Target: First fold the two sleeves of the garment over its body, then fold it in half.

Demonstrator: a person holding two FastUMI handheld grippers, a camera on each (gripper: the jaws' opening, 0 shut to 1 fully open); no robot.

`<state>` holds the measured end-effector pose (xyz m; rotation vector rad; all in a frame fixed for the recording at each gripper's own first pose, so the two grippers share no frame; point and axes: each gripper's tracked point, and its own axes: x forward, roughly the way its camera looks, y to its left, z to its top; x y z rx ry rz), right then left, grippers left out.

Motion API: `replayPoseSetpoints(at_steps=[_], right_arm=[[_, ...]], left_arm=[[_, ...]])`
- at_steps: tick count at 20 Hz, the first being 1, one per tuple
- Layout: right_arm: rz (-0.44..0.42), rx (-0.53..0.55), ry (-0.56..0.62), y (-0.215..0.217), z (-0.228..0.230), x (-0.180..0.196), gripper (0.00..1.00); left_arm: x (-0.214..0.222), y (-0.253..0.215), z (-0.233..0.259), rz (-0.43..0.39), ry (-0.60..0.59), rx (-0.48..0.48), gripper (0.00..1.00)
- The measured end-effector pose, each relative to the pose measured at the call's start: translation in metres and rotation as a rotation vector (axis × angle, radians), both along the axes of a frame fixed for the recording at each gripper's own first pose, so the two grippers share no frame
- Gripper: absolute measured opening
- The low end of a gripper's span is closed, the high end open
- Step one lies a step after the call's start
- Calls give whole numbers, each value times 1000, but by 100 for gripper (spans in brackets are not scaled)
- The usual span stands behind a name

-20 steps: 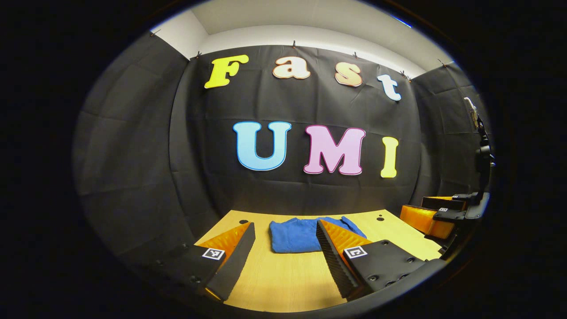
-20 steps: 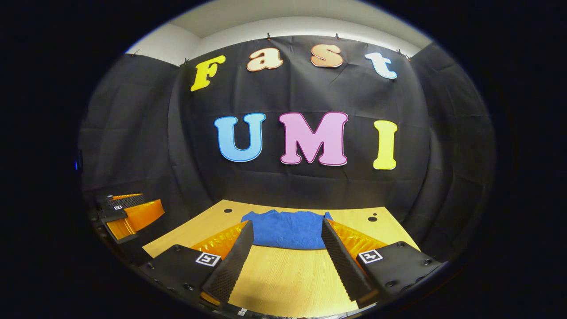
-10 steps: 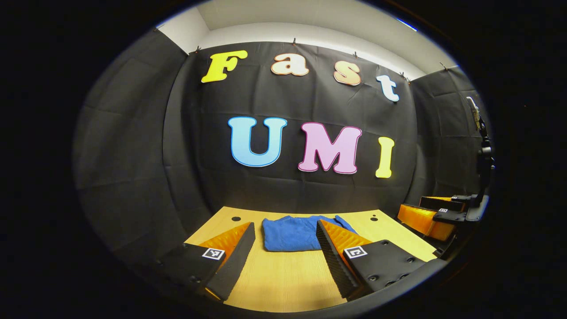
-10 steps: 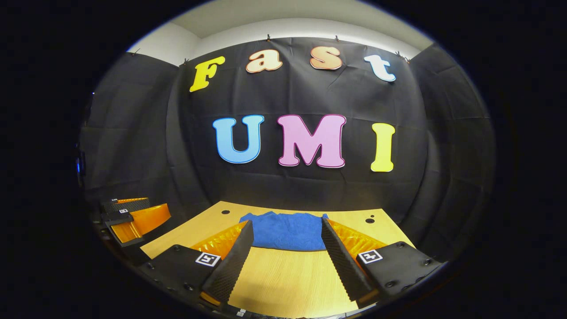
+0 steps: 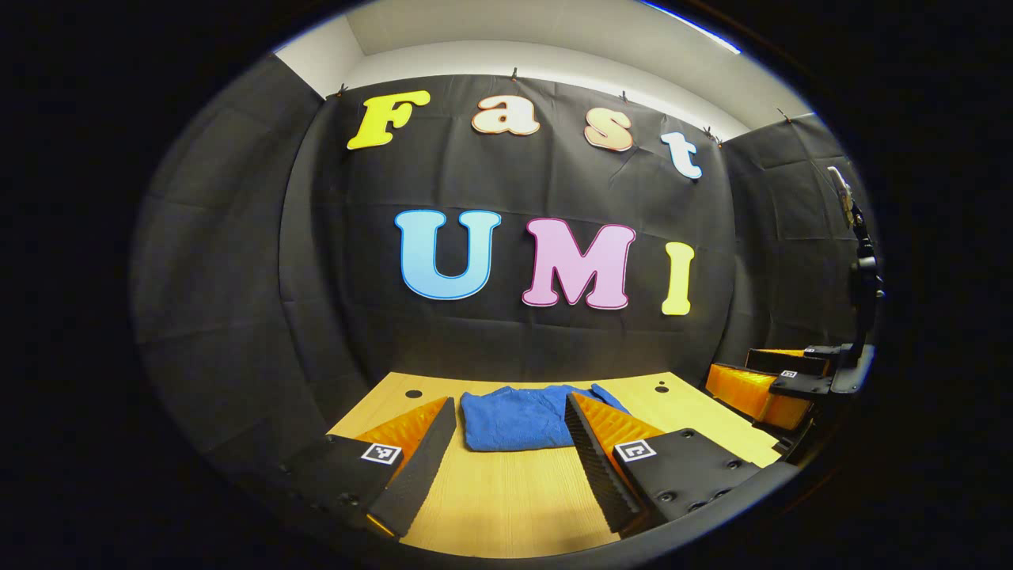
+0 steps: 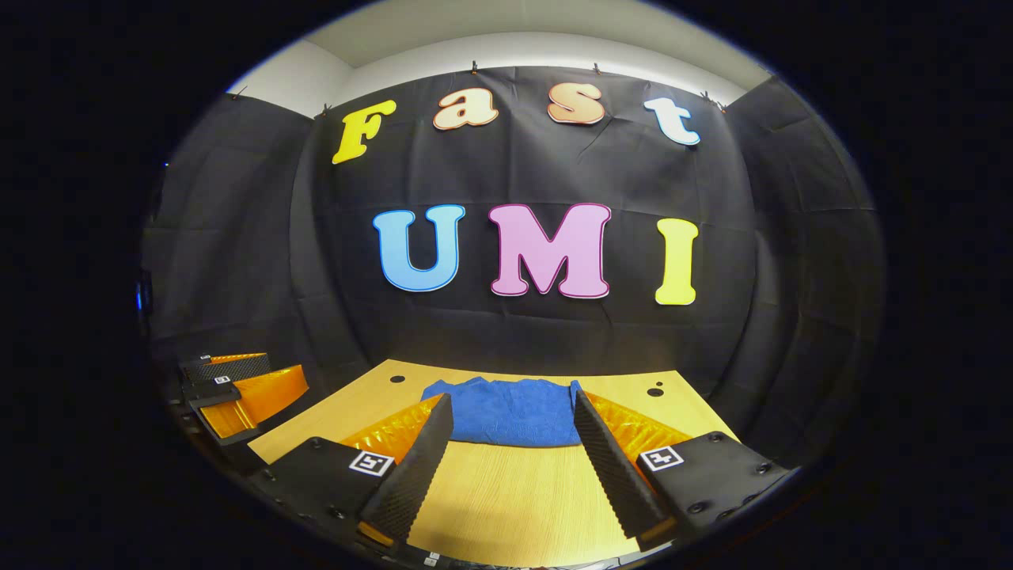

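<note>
A blue garment (image 5: pixel 510 417) lies folded into a compact rectangle on the far half of the wooden table (image 5: pixel 506 499); the right gripper view shows the garment (image 6: pixel 506 412) the same way, flat and untouched. My left gripper (image 5: pixel 510 416) hovers open over the near table edge, short of the cloth, nothing between its fingers. My right gripper (image 6: pixel 513 412) is open too, held back from the garment and empty. The right gripper (image 5: pixel 779 384) also appears at the far right of the left gripper view, and the left gripper (image 6: pixel 237 384) at the far left of the right gripper view.
Two small dark holes (image 6: pixel 655 391) mark the table's far corners. Black cloth walls close in the table at the back and on both sides. Bare wood lies between the grippers and the garment.
Both grippers have drawn back slightly and shifted a little; the garment sits a bit farther and more to the left in both views. The cloth itself has not moved.
</note>
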<state>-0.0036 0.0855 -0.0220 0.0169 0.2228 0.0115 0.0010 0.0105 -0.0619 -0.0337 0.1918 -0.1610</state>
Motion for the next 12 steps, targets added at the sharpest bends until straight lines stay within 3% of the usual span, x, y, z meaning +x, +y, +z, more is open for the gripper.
replayPoseSetpoints(at_steps=[12], right_arm=[[-12, 9, -4, -5, 2, -4, 97]], left_arm=[[-4, -7, -1, -11, -15, 4, 81]])
